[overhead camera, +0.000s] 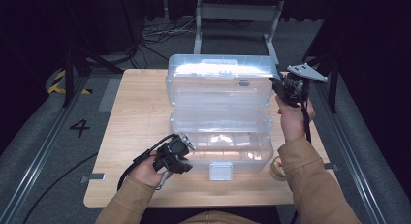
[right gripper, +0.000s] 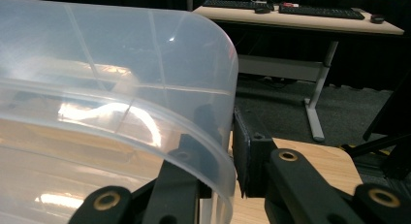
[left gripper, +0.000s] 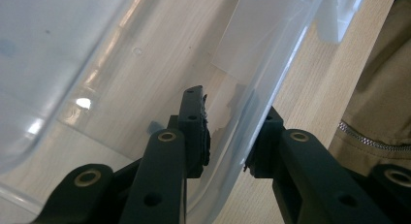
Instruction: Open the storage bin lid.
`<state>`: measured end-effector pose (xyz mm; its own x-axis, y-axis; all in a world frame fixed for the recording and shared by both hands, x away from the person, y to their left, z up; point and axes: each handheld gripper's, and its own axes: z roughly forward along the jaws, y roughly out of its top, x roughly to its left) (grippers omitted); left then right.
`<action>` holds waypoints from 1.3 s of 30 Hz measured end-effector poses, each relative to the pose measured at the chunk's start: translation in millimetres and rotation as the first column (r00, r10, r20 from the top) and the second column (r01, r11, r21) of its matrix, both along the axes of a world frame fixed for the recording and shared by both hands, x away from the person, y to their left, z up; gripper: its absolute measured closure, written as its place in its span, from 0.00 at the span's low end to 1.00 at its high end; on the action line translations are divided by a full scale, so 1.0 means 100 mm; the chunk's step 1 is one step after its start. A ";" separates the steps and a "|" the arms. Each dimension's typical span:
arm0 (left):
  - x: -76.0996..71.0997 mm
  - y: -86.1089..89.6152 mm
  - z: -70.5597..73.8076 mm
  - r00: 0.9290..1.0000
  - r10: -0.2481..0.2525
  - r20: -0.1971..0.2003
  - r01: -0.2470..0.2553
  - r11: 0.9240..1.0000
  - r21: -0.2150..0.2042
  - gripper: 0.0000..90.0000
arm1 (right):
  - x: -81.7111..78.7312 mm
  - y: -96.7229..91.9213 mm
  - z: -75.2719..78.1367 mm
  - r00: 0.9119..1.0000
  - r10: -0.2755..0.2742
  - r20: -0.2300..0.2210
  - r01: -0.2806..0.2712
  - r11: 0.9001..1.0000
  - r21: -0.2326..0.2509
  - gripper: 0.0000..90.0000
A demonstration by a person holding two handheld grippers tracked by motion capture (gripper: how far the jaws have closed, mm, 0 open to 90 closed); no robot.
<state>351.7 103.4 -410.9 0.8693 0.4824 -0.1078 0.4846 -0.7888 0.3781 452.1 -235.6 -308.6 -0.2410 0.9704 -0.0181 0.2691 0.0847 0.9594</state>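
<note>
- A clear plastic box [overhead camera: 220, 149] stands in the middle of the wooden table [overhead camera: 135, 103], its hinged lid [overhead camera: 218, 78] raised and leaning back toward the far edge.
- A white latch tab [overhead camera: 220, 170] hangs on the front wall of the box, facing the person.
- A small round tape roll [overhead camera: 277, 168] lies on the table just beside the box's near right corner, partly hidden behind the person's right sleeve [overhead camera: 310, 180].
- Beyond the table a grey metal frame [overhead camera: 237, 13] stands on the carpet with cables near it; in the right gripper view another desk [right gripper: 300, 13] with keyboards stands further back.
- A floor mark "4" [overhead camera: 80, 127] sits to the left of the table.
- The left tool [overhead camera: 181, 153] is at the box's near left corner. In the left gripper view its jaws straddle the box's clear wall [left gripper: 252, 83], one inside and one outside. The outer pad looks to be against the plastic; on the inner side a small gap shows, so I cannot tell whether the wall is truly pinched.
- The right tool [overhead camera: 286, 88] is at the right end of the raised lid, with its grey plate [overhead camera: 306, 72] on top. In the right gripper view its jaws are clamped on the lid's curved rim [right gripper: 213, 151], one pad behind the clear plastic and one in front, both tight against it.
- The rim of the box [overhead camera: 220, 122] lies between the two tools.
</note>
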 end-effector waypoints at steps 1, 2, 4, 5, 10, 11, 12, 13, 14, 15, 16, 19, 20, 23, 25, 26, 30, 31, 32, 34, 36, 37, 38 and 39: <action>0.00 0.00 0.00 1.000 -0.004 0.003 0.004 1.000 -0.001 0.81 | 0.01 0.00 0.00 1.000 -0.004 0.000 0.004 1.000 0.000 0.90; 0.00 0.00 0.00 1.000 -0.004 0.006 0.004 1.000 -0.003 0.81 | 0.03 0.01 0.00 1.000 -0.006 -0.001 0.006 1.000 0.001 0.91; -0.01 0.01 0.00 1.000 -0.003 0.006 0.003 1.000 -0.004 0.81 | 0.04 0.00 -0.01 1.000 -0.008 -0.004 0.008 1.000 0.000 0.91; 0.00 0.01 -0.01 1.000 -0.012 0.015 0.013 1.000 -0.010 0.82 | 0.05 0.01 -0.01 1.000 -0.011 -0.007 0.011 1.000 0.002 0.91; -0.02 0.02 -0.01 1.000 -0.012 0.025 0.012 1.000 -0.021 0.82 | 0.12 0.02 0.01 0.999 -0.025 -0.025 0.025 1.000 -0.004 0.92; -0.02 0.03 -0.02 1.000 -0.010 0.026 0.011 1.000 -0.023 0.82 | 0.14 0.02 0.01 0.999 -0.026 -0.027 0.026 1.000 -0.003 0.92; -0.02 0.03 -0.02 1.000 -0.009 0.025 0.009 1.000 -0.026 0.81 | 0.15 0.02 0.01 0.999 -0.027 -0.031 0.027 1.000 -0.002 0.92; -0.02 0.03 -0.02 1.000 -0.007 0.025 0.008 1.000 -0.030 0.81 | 0.17 0.02 0.01 0.999 -0.028 -0.032 0.028 1.000 -0.003 0.92; -0.02 0.03 -0.02 1.000 -0.001 0.022 0.002 1.000 -0.028 0.81 | 0.18 0.03 0.02 0.999 -0.028 -0.036 0.028 1.000 -0.003 0.92; -0.02 0.03 -0.02 1.000 0.002 0.018 -0.001 0.999 -0.036 0.81 | 0.21 0.03 0.02 0.999 -0.027 -0.038 0.027 1.000 -0.003 0.92; -0.02 0.03 -0.02 1.000 0.003 0.017 -0.002 0.999 -0.037 0.81 | 0.23 0.03 0.02 0.999 -0.028 -0.042 0.028 1.000 0.000 0.92; -0.02 0.04 -0.02 1.000 0.010 0.014 -0.010 0.999 -0.038 0.81 | 0.28 0.02 0.02 0.998 -0.028 -0.051 0.028 1.000 -0.001 0.92; -0.01 0.04 -0.02 1.000 0.007 0.015 -0.007 0.999 -0.043 0.81 | 0.30 0.03 0.03 0.998 -0.027 -0.055 0.027 1.000 0.000 0.92; -0.02 0.05 -0.02 1.000 0.009 0.016 -0.008 0.998 -0.054 0.81 | 0.35 0.03 0.02 0.998 -0.027 -0.059 0.027 1.000 -0.001 0.92; -0.01 0.05 -0.03 1.000 -0.001 0.022 0.003 0.998 -0.064 0.81 | 0.39 0.02 0.03 0.997 -0.023 -0.071 0.023 1.000 0.000 0.92; -0.02 0.06 -0.02 1.000 -0.002 0.027 0.003 0.998 -0.062 0.81 | 0.41 0.02 0.04 0.997 -0.023 -0.077 0.023 1.000 -0.001 0.92; -0.02 0.06 -0.03 1.000 0.005 0.024 -0.003 0.998 -0.070 0.81 | 0.48 0.02 0.04 0.995 -0.016 -0.097 0.015 1.000 -0.005 0.92; -0.03 0.06 -0.03 1.000 0.006 0.024 -0.004 0.998 -0.070 0.81 | 0.50 0.01 0.04 0.995 -0.011 -0.096 0.011 1.000 -0.004 0.92; -0.03 0.06 -0.04 1.000 0.001 0.030 0.002 0.997 -0.074 0.81 | 0.51 0.01 0.04 0.995 -0.009 -0.097 0.008 1.000 -0.006 0.92; -0.04 0.06 -0.04 0.999 -0.005 0.036 0.007 0.997 -0.071 0.81 | 0.55 0.01 0.03 0.995 -0.008 -0.104 0.008 1.000 -0.002 0.92; -0.04 0.06 -0.04 0.999 -0.007 0.043 0.010 0.997 -0.070 0.81 | 0.59 0.01 0.04 0.993 -0.012 -0.114 0.011 1.000 -0.008 0.92; -0.04 0.06 -0.04 0.999 -0.007 0.045 0.010 0.998 -0.069 0.81 | 0.61 0.02 0.04 0.993 -0.013 -0.119 0.012 1.000 -0.014 0.92; -0.04 0.05 -0.04 0.999 -0.008 0.045 0.011 0.998 -0.066 0.81 | 0.63 0.02 0.04 0.992 -0.014 -0.124 0.012 1.000 -0.016 0.92; -0.04 0.05 -0.04 0.999 -0.008 0.045 0.010 0.998 -0.066 0.81 | 0.66 0.02 0.04 0.991 -0.012 -0.131 0.011 1.000 -0.012 0.92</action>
<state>347.7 108.8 -414.5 0.8782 0.4677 -0.0999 0.4590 -0.7656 0.4507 517.8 -233.5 -304.5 -0.2310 0.9730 0.0020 0.3932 0.0915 0.9149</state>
